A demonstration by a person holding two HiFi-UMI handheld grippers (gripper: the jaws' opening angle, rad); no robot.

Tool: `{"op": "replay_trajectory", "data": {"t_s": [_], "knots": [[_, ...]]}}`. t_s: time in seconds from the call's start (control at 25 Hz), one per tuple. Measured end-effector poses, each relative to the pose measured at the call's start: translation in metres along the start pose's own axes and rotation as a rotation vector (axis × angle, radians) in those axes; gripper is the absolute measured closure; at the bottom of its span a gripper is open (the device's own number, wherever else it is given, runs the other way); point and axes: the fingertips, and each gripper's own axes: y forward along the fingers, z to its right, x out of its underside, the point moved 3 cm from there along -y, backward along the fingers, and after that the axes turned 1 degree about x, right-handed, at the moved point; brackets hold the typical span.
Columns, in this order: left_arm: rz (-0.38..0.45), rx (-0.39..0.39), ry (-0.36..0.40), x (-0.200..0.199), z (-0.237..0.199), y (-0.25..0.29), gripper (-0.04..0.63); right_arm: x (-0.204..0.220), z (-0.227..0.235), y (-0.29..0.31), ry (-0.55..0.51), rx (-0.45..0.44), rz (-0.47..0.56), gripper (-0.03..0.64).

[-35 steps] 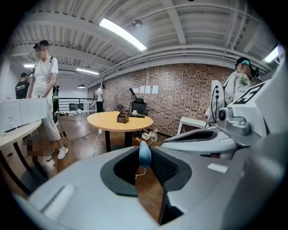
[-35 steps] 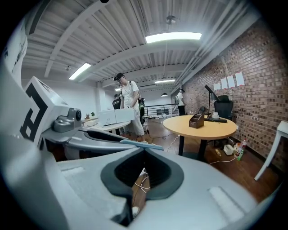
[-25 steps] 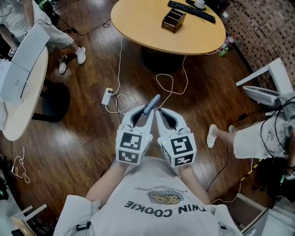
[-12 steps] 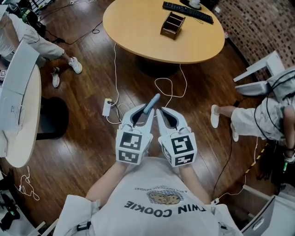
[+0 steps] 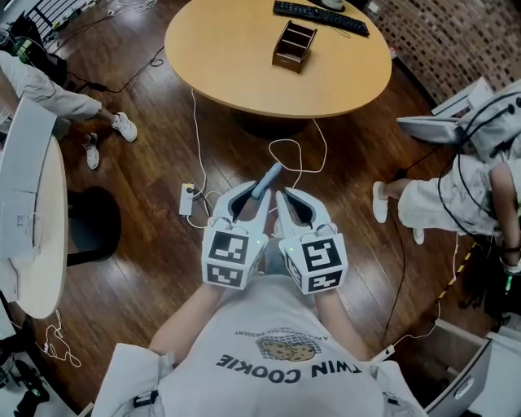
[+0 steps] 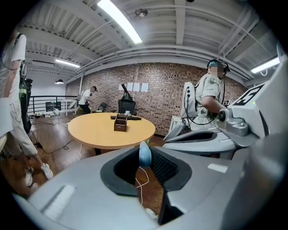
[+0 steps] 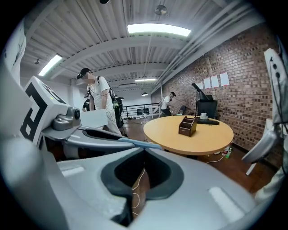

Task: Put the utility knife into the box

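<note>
The utility knife (image 5: 267,181), with a blue-grey handle, sticks out forward from my left gripper (image 5: 259,195), which is shut on it. In the left gripper view the knife (image 6: 145,155) stands between the dark pads. My right gripper (image 5: 281,198) is right beside the left one, shut with nothing in it; from its view the knife (image 7: 139,143) shows as a blue strip at the left. Both grippers hang over the wooden floor, close to my chest. The brown wooden box (image 5: 294,45) with compartments stands on the round table (image 5: 244,65) ahead, also seen from the left gripper as the box (image 6: 120,122).
A black keyboard (image 5: 320,16) lies behind the box. White cables and a power strip (image 5: 186,198) lie on the floor between me and the table. A seated person (image 5: 456,195) is at the right, another person's legs (image 5: 49,89) at the left, and a white table (image 5: 32,212) at the far left.
The round table and the floor cables have slid down and leftwards in the head view, so I have come closer to the table. Both grippers keep their pose, knife still held.
</note>
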Motion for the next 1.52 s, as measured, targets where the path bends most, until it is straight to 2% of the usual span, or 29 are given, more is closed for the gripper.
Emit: {"op": "replay_trajectory", "data": {"t_s": [0.16, 0.4, 0.8, 1.16, 1.52], "knots": [[-0.001, -0.014, -0.004, -0.008, -0.002, 0.032, 0.520, -0.002, 0.030, 0.019, 0.006, -0.011, 0.000, 0.615], [-0.012, -0.036, 0.000, -0.037, -0.004, 0.094, 0.520, -0.027, 0.093, 0.049, -0.004, -0.043, 0.007, 0.615], [-0.019, -0.073, 0.037, -0.077, 0.000, 0.178, 0.520, -0.050, 0.176, 0.084, -0.009, -0.083, 0.028, 0.615], [-0.041, -0.080, 0.078, -0.099, -0.006, 0.216, 0.520, -0.059, 0.206, 0.103, 0.006, -0.089, 0.026, 0.615], [-0.086, -0.050, 0.138, -0.104, -0.032, 0.246, 0.520, -0.071, 0.220, 0.133, 0.014, -0.063, 0.025, 0.615]]}}
